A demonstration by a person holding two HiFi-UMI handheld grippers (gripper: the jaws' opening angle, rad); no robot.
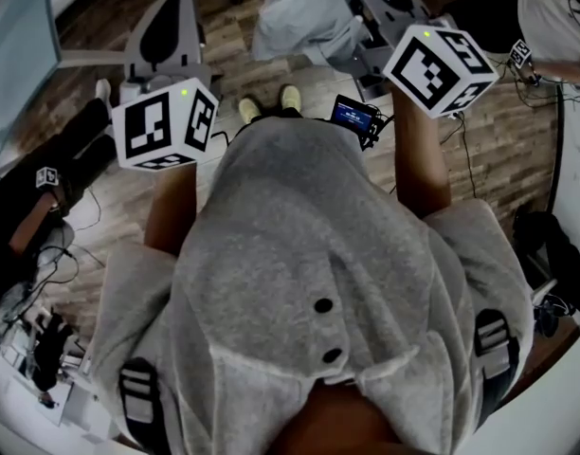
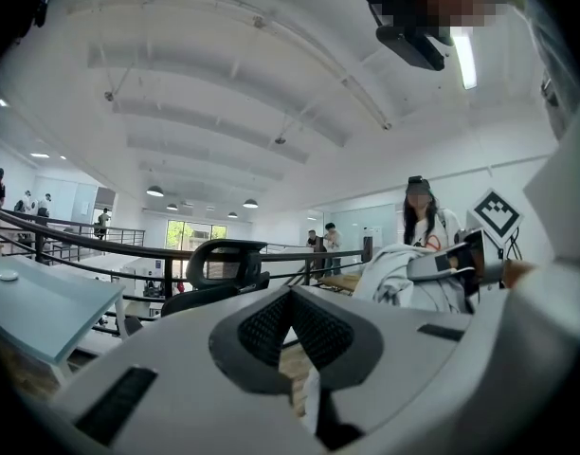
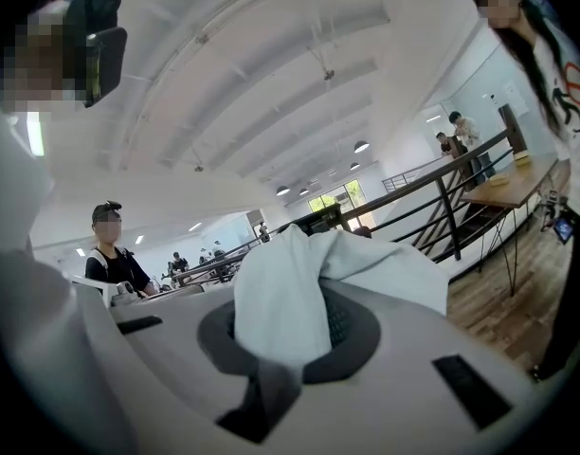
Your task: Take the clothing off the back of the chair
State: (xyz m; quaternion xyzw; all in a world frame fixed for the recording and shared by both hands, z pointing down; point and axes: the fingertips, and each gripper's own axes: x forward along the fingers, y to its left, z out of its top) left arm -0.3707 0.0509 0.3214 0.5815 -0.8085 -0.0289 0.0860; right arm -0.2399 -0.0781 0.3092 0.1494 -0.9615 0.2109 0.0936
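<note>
Two jaws clenched on hoodie (image 1: 309, 282): thin fold nipped by left gripper (image 2: 295, 339), bunched cloth by right gripper (image 3: 290, 339). Hoodie held up between them, long axis toward camera, cuffs nearest. Wood floor (image 1: 243, 55) below; white vaulted ceiling (image 2: 224, 83), railing (image 2: 100, 245).

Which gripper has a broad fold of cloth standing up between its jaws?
The right gripper: a broad fold of the pale garment bulges up between its jaws. The left gripper shows only a thin white sliver low between its jaws.
</note>
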